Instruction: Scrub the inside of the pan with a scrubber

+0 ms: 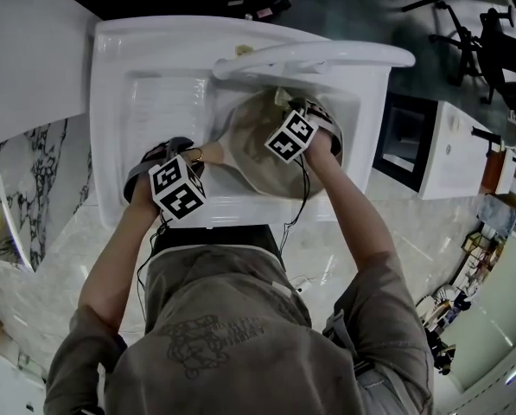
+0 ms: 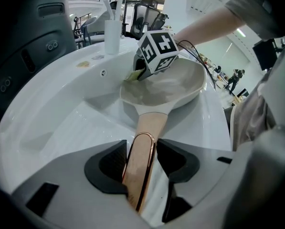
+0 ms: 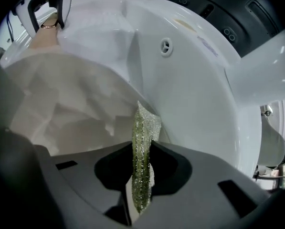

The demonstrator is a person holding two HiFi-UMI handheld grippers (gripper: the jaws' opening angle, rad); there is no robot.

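A beige pan (image 1: 256, 158) lies tilted in the white sink (image 1: 111, 111). Its rose-gold handle (image 2: 141, 161) points toward my left gripper (image 2: 141, 149), which is shut on it at the basin's near left. My right gripper (image 3: 143, 151) is shut on a thin, glittery green scrubber (image 3: 144, 128). It points steeply down into the pan's bowl (image 3: 61, 99), near the far rim. The scrubber's tip stands at the pan's inner wall; I cannot tell if it touches. In the left gripper view, the right gripper's marker cube (image 2: 157, 49) hangs over the pan (image 2: 171, 87) with the scrubber (image 2: 131, 76) showing beneath it.
A white faucet spout (image 1: 314, 57) arches over the basin just behind the pan. An overflow hole (image 3: 166, 46) sits in the sink's back wall. A white cup (image 2: 112, 35) stands on the rim. A dark appliance (image 1: 404, 141) is to the sink's right.
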